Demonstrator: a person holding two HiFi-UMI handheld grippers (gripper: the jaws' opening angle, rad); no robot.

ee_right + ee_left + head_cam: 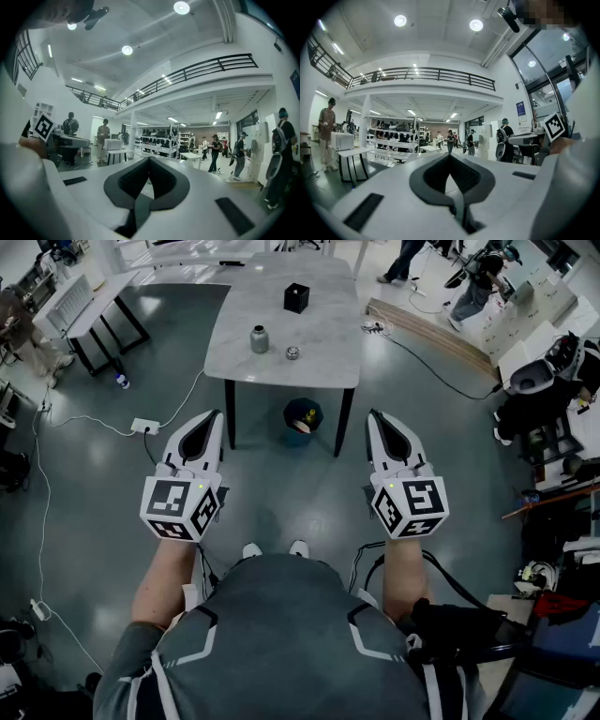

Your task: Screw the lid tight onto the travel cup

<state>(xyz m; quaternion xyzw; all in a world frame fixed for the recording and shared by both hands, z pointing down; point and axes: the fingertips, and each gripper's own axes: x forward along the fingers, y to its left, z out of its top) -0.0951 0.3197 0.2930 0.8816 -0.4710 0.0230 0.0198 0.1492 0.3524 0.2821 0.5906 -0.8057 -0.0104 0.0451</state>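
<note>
A grey travel cup stands upright on a white marble table, with its small round lid lying beside it to the right. Both are far ahead of me. My left gripper and right gripper are held level over the floor, well short of the table. Each is shut with nothing between its jaws. In the left gripper view the left gripper points at a hall, and in the right gripper view the right gripper does too; neither view shows the cup or lid.
A black box sits at the table's far side. A dark round bin stands on the floor under the table's near edge. Cables run across the floor at left. Desks and equipment crowd the right side. People walk in the hall.
</note>
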